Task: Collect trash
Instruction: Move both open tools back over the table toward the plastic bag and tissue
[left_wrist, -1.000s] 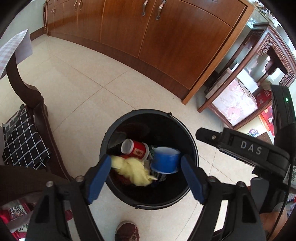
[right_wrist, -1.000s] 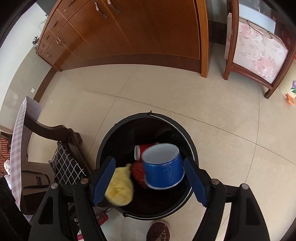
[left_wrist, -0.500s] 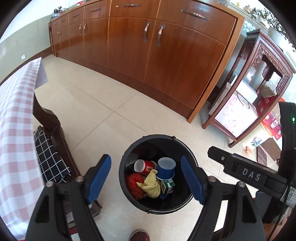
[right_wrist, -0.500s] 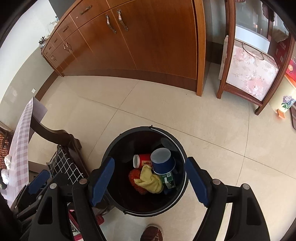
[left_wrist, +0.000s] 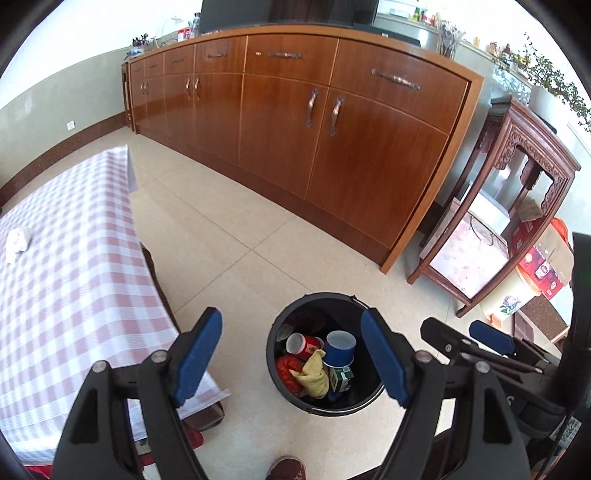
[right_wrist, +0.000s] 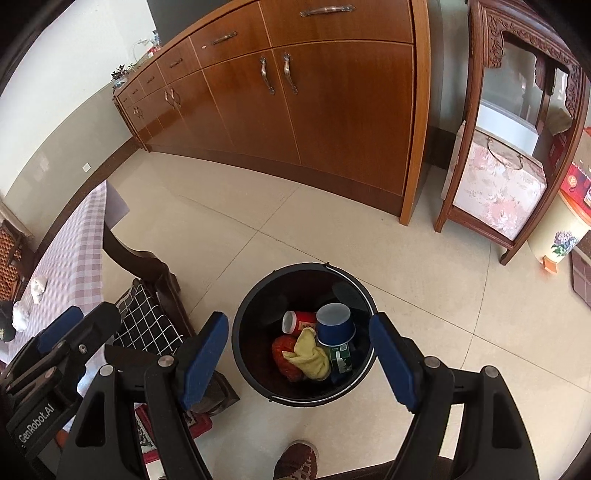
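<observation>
The left tongs (left_wrist: 291, 358) have matte black angular arms with triangular cut-outs, silver round screws at the joints and blue rectangular pads (left_wrist: 197, 350) on the inner faces. The right tongs (right_wrist: 297, 360) match: black frame, silver screws, blue pads (right_wrist: 393, 363). White lettering reading "GenRobot.AI" marks the black body of the left unit seen from the right wrist camera. A brown patterned shoe (right_wrist: 297, 461), possibly a slipper, shows at the bottom edge.

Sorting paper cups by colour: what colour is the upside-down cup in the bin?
Blue, with a pale base; the cup shows best in the right wrist view.
</observation>
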